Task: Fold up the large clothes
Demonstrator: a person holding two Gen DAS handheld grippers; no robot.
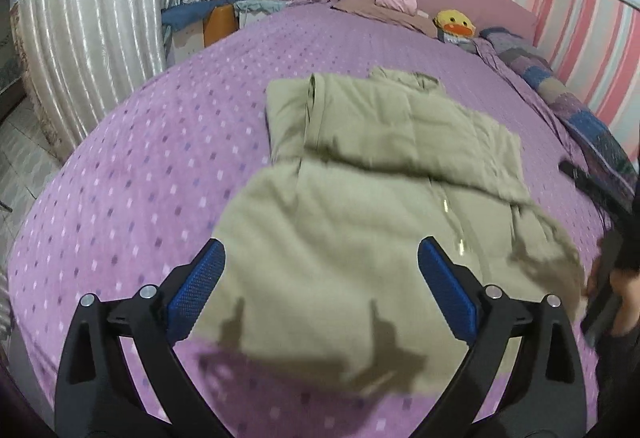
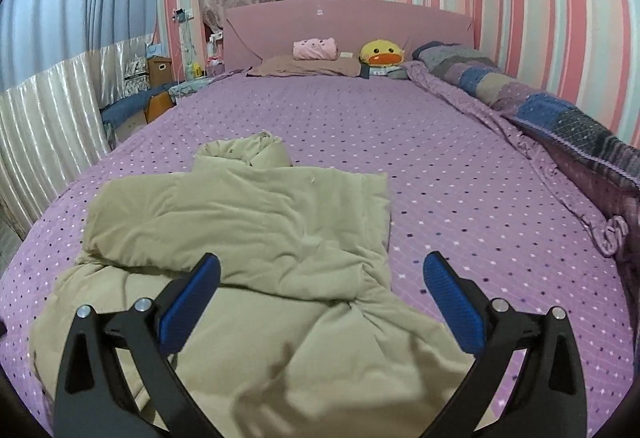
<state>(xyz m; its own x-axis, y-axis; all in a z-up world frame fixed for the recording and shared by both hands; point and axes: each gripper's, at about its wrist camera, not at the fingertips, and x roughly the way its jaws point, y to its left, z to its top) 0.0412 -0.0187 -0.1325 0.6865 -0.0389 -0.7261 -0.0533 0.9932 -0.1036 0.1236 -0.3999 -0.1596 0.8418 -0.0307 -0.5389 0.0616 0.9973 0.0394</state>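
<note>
Padded coat (image 2: 240, 238) lies half folded on the bed (image 2: 440, 158); both grippers (image 1: 320, 294) (image 2: 320, 302) gape empty, so pinch the hem evenly.

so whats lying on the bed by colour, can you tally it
Beige: 1, the padded jacket
Pink: 1, the small folded cloth by the headboard
Yellow: 1, the duck plush
Brown: 1, the flat pillow
Blue and purple patchwork: 1, the rolled quilt
Total: 5

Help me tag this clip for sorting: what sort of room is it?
Most likely a bedroom: a large bed under a purple dotted bedspread, a pink headboard, and a yellow duck plush toy beside it.
</note>
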